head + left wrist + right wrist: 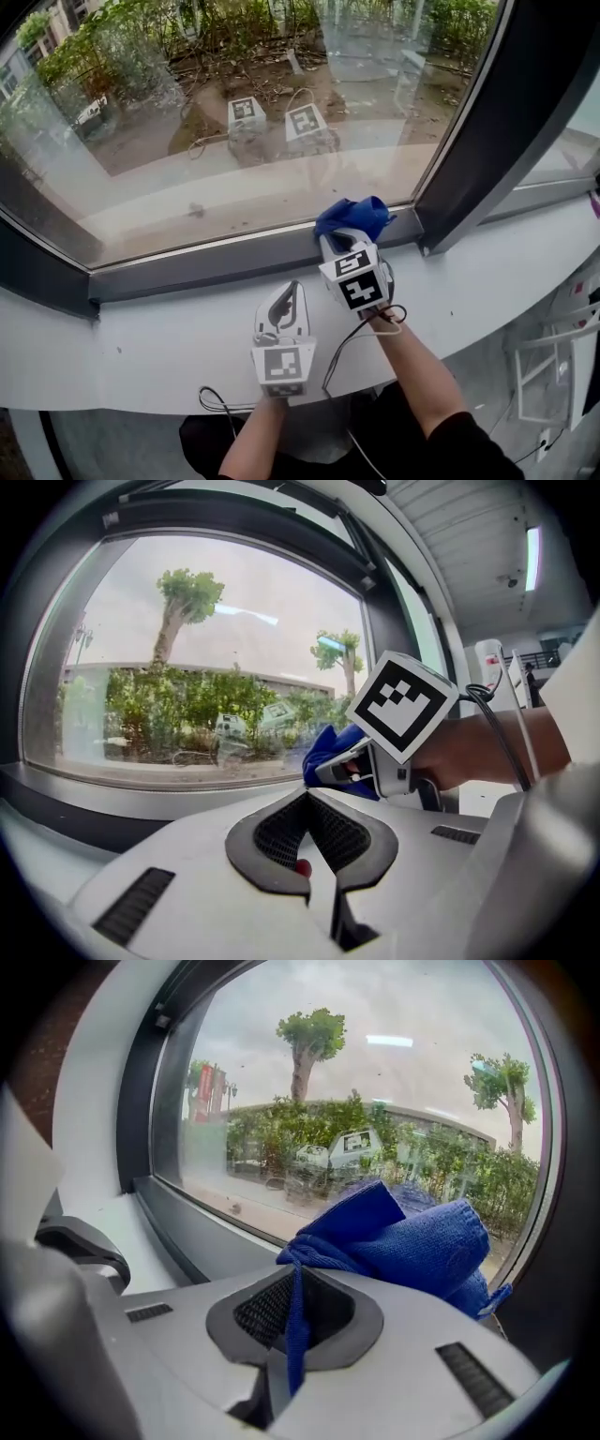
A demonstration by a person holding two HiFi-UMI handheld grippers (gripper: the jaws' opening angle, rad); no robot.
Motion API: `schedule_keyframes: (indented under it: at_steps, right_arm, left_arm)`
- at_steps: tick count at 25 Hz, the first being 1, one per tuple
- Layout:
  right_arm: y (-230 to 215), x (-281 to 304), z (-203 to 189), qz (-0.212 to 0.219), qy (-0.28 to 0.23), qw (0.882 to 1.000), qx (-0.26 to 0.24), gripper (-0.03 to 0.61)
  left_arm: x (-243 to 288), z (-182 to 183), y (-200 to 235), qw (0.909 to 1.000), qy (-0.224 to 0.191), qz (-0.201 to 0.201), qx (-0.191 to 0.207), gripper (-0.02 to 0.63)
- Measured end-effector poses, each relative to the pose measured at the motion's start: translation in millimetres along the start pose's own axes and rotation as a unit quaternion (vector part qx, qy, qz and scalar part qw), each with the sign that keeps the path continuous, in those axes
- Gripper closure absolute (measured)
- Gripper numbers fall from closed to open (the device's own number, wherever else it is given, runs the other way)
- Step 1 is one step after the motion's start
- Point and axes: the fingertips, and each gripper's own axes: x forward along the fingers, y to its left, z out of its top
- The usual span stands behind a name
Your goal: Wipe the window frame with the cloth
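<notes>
My left gripper (289, 292) sits low over the white sill (141, 342), jaws pressed together, empty. Beyond it runs the dark window frame (216, 267) below wide glass. Further right, my right gripper (343, 242) pinches the bunched blue cloth (354, 217) at the frame's right corner.

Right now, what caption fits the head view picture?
Right gripper holds a blue cloth against the window frame; left gripper, shut, over the sill.
</notes>
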Motion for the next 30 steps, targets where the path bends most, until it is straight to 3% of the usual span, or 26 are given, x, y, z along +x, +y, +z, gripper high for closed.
schedule_keyframes:
  at_steps: [17, 25, 30]
  right_arm:
    - [-84.0, -25.1, -25.1, -0.064, -0.019, 0.994, 0.09, 0.56]
    - [-131.5, -38.1, -38.1, -0.126, -0.022, 0.981, 0.144, 0.56]
    - [-160.8, -48.6, -46.8, -0.179, -0.032, 0.966, 0.183, 0.56]
  left_arm:
    - [34.3, 13.1, -48.0, 0.9986, 0.009, -0.051, 0.012, 0.609]
    - [51.3, 21.5, -59.7, 0.9975, 0.008, -0.065, 0.026, 0.609]
    - [56.3, 21.4, -70.3, 0.9968, 0.009, -0.075, 0.027, 0.609]
